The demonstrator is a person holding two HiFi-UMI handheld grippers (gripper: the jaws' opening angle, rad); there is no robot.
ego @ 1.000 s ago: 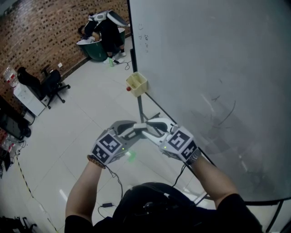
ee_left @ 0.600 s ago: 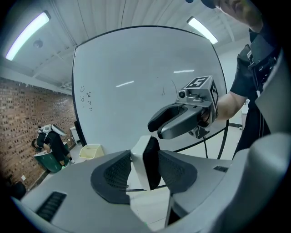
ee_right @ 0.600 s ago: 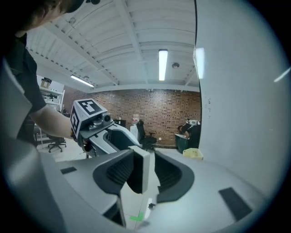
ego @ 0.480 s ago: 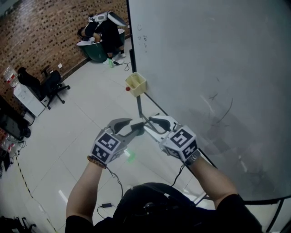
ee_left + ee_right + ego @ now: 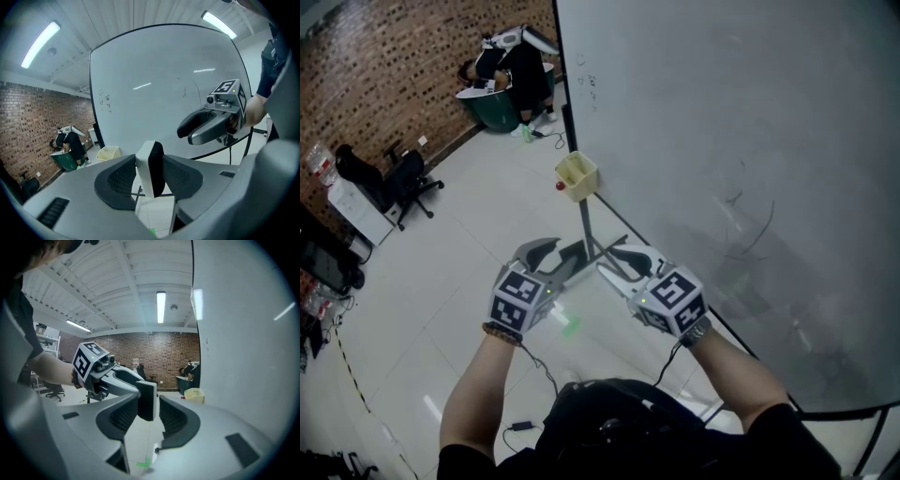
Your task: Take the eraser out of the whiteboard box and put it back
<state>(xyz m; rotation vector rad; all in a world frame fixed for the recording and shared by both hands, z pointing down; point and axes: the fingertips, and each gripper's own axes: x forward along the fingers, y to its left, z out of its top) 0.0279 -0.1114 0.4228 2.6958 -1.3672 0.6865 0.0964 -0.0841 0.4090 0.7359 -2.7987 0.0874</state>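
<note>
The eraser [image 5: 151, 171] stands upright between the jaws of the left tool [image 5: 555, 257], white back on one side and black felt on the other. Those jaws are closing, and their pads press on its two faces. The right tool [image 5: 617, 262] is just to the right of it at the centre of the head view, jaws parted and gripping nothing. Higher in that view, the yellow whiteboard box [image 5: 577, 174] hangs at the edge of the whiteboard [image 5: 731, 131], well apart from the eraser.
</note>
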